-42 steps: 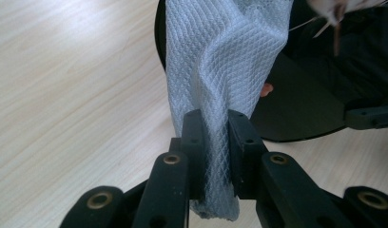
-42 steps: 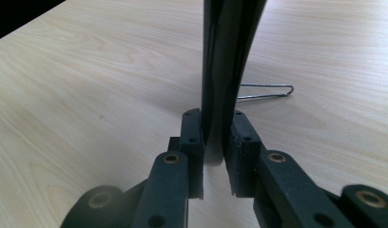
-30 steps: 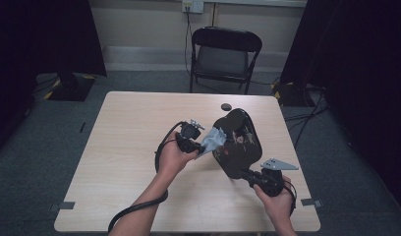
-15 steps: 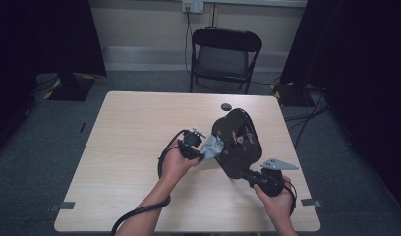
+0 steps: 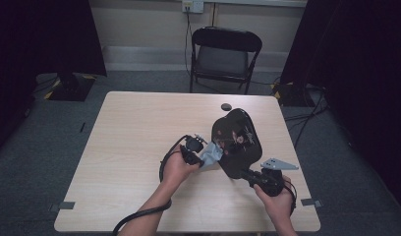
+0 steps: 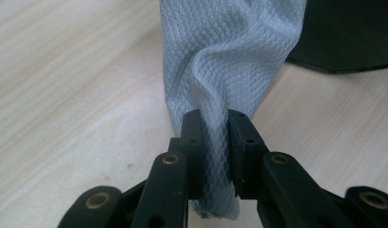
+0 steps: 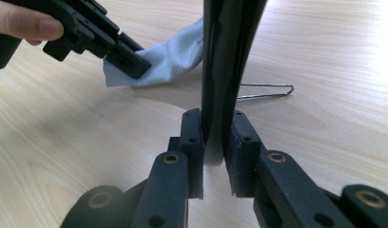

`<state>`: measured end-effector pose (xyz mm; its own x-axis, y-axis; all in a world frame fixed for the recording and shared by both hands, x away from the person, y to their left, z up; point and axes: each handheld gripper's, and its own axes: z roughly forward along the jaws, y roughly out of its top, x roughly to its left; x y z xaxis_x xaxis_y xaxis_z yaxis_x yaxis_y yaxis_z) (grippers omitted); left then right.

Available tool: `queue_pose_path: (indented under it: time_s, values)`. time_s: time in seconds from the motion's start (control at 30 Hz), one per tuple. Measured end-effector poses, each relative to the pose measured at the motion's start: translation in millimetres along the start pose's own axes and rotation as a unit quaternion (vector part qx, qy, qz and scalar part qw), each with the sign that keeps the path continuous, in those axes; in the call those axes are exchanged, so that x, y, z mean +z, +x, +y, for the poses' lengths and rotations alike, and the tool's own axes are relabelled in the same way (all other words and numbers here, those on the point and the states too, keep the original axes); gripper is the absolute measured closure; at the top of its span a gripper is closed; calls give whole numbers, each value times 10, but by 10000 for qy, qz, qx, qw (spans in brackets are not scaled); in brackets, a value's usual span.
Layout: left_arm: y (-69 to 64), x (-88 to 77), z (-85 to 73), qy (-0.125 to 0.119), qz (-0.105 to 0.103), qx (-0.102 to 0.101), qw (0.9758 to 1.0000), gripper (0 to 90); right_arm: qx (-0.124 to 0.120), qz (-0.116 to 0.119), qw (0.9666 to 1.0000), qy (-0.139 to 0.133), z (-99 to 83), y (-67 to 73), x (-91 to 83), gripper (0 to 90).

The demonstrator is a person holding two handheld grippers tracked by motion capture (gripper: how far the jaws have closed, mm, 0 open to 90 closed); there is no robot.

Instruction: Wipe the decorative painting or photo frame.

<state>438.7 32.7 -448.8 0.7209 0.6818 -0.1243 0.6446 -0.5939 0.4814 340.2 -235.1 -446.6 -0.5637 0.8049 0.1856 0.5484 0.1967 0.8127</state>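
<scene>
Pinching waffle-weave grey cloth (image 6: pixel 220 71), glossy black pan (image 5: pixel 235 140)

Not much wiggle room around the fingers here. The left gripper (image 6: pixel 215 156) has grey cloth (image 6: pixel 225 61) bunched right ahead of its fingertips, with the black pan (image 5: pixel 236 142) just past that. The right gripper (image 7: pixel 216 156) has the pan's edge between its fingers, a thin wire loop (image 7: pixel 268 91) beyond. Off to the outer side of the left fingers, the bare table (image 5: pixel 134 132) is wide open.

Cloth (image 5: pixel 211 154) left of pan (image 5: pixel 236 142), on table (image 5: pixel 134 132).
</scene>
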Motion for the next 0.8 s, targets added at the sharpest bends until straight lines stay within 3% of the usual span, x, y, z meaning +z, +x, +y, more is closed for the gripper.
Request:
queue_pose_path:
  time_s: [0.17, 0.3, 0.6, 0.8]
  values:
    - [10, -24, -69, 95, -78, -57, 9999, 785, 0, -3, 10000, 13, 3, -1, 0, 793]
    - [49, -203, -65, 28, -55, -64, 10000, 789, 2, -4, 10000, 15, 4, 0, 0, 793]
    - [116, -844, 177, -632, 127, -74, 9979, 789, 1, -9, 10000, 19, 4, 1, 0, 793]
    - [107, -1106, 400, -1011, 148, -68, 9947, 789, 2, -9, 10000, 20, 5, 1, 0, 793]
